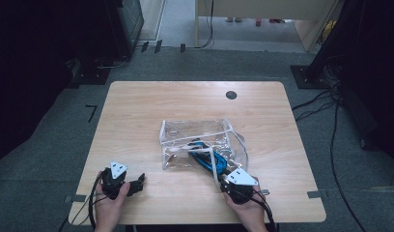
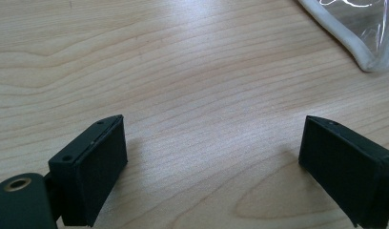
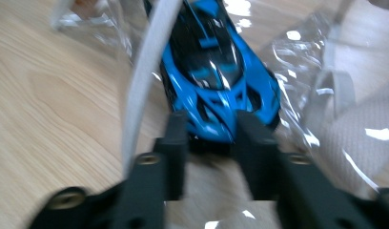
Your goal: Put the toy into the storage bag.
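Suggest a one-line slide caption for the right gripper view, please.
Right gripper at the near end of a blue toy car lying in a clear plastic bag on the wooden table.

Rectangular table (image 1: 137, 125): pale wood-grain top, smooth, matt. Clear plastic pouch (image 1: 185, 133): thin glossy film, crinkled, with bright highlights; edges bound in white woven cloth tape (image 2: 342, 38), matt. Blue and black toy car (image 3: 216, 71): hard glossy plastic. Left gripper (image 2: 211, 167): black matt plastic, finely ribbed pads. Right gripper (image 3: 211, 138): black matt plastic, brass-coloured metal fittings.
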The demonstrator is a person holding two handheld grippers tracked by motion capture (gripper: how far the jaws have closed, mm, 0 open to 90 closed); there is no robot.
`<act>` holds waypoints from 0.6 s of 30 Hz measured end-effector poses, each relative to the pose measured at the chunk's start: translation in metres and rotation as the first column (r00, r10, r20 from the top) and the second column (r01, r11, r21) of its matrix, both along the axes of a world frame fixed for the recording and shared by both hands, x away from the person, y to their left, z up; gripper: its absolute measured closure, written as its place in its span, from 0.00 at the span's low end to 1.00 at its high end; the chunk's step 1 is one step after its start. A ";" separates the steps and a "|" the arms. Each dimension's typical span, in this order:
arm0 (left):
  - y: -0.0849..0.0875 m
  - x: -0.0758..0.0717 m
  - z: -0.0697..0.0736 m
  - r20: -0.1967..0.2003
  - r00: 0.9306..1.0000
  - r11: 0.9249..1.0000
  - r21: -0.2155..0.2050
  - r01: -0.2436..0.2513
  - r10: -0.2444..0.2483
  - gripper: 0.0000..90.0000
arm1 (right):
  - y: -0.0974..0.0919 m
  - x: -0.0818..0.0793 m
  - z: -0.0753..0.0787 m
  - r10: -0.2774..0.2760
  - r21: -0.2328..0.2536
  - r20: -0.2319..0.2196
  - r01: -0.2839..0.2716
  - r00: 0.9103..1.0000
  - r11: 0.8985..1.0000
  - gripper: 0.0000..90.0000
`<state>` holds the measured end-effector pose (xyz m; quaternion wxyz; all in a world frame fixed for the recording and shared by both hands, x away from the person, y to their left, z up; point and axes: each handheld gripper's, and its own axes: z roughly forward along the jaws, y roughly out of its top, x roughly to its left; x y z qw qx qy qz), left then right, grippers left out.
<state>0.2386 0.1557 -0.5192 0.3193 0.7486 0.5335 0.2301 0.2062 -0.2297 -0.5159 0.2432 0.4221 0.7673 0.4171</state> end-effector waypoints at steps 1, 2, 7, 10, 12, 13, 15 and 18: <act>0.000 0.000 0.000 0.000 1.000 1.000 0.000 0.000 0.000 0.10 | 0.000 0.002 0.002 -0.004 -0.015 0.001 0.004 1.000 1.000 0.53; 0.000 0.000 0.000 0.000 1.000 1.000 0.000 0.000 0.000 0.10 | 0.000 0.004 0.003 -0.004 -0.032 -0.003 0.004 1.000 0.999 0.47; 0.000 0.000 0.000 0.000 1.000 1.000 0.000 0.000 0.000 0.10 | 0.001 0.020 0.004 0.040 -0.062 -0.123 -0.047 0.992 0.997 0.31; 0.000 0.000 0.000 0.000 1.000 1.000 0.000 0.000 0.000 0.10 | 0.007 0.021 0.006 0.034 -0.112 -0.112 -0.047 0.993 0.993 0.27; 0.000 0.000 0.000 0.000 1.000 1.000 0.000 0.000 0.000 0.10 | 0.008 0.024 0.008 0.031 -0.113 -0.113 -0.044 0.993 0.993 0.28; 0.000 0.000 0.000 0.000 1.000 1.000 0.000 0.000 0.000 0.10 | 0.008 0.025 0.008 0.036 -0.110 -0.117 -0.049 0.992 0.993 0.28; 0.000 0.000 0.000 0.000 1.000 1.000 0.000 0.000 0.000 0.10 | 0.008 0.029 0.008 0.055 -0.128 -0.136 -0.073 0.989 0.989 0.25; 0.000 0.000 0.000 0.000 1.000 1.000 0.000 0.000 0.000 0.10 | 0.007 0.034 0.010 0.084 -0.158 -0.152 -0.108 0.985 0.981 0.26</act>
